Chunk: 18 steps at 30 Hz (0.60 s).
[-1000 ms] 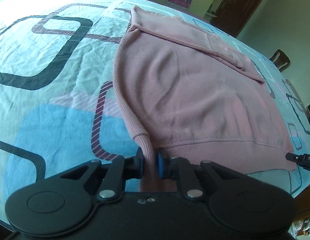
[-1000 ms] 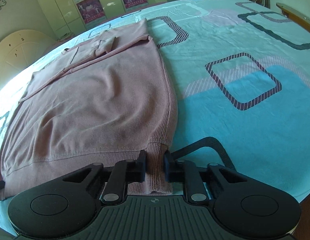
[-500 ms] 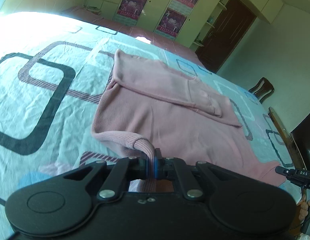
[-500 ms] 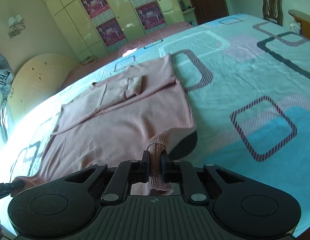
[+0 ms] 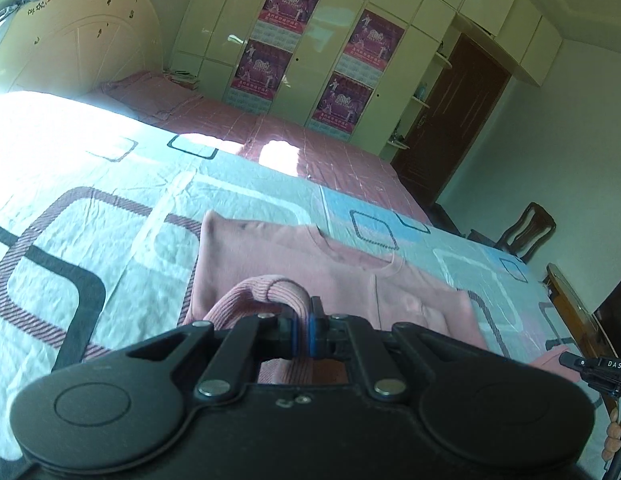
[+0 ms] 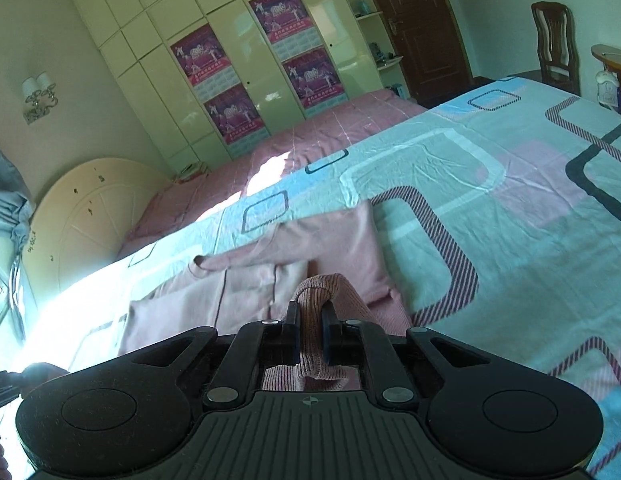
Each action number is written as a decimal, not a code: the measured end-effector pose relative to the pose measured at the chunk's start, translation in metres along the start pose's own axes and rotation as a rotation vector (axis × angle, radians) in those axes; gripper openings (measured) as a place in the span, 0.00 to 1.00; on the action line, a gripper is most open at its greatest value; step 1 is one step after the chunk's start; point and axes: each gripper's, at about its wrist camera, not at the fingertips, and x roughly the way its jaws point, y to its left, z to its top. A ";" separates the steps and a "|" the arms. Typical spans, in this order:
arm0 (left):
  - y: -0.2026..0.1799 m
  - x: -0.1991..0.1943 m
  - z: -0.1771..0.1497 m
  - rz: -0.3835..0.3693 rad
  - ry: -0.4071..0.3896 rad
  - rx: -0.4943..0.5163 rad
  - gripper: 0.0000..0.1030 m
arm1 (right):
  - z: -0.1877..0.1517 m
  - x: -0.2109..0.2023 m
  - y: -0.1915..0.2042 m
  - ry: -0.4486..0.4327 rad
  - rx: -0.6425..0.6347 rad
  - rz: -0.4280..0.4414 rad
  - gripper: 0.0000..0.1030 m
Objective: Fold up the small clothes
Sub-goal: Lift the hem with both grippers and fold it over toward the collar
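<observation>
A pink ribbed sweater (image 5: 310, 264) lies on the patterned bedspread (image 5: 90, 216), its sleeves folded across the chest. My left gripper (image 5: 301, 322) is shut on the sweater's ribbed bottom hem at one corner and holds it lifted above the sweater's body. My right gripper (image 6: 309, 326) is shut on the other hem corner of the sweater (image 6: 342, 240), also lifted. The lower part of the sweater is hidden under both grippers. The right gripper's tip shows at the right edge of the left wrist view (image 5: 590, 364).
A pink quilt (image 5: 270, 140) covers the far side of the bed. A cream headboard (image 5: 70, 40) and a wardrobe with posters (image 6: 246, 80) stand behind. A wooden chair (image 5: 526, 232) and a dark door (image 6: 410, 20) are at the right.
Both grippers have lifted the hem corners off the bed and carried them forward over the sweater towards its collar. The lower half of the sweater has risen and rolled over.
</observation>
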 end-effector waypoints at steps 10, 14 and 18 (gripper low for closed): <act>0.002 0.116 0.056 0.101 -0.013 -0.035 0.05 | 0.070 0.125 -0.012 0.026 0.106 -0.011 0.08; 0.013 0.165 0.062 0.158 0.060 -0.048 0.05 | 0.079 0.174 -0.023 0.084 0.152 -0.030 0.08; 0.024 0.203 0.059 0.224 0.142 -0.020 0.16 | 0.077 0.208 -0.033 0.132 0.163 -0.068 0.08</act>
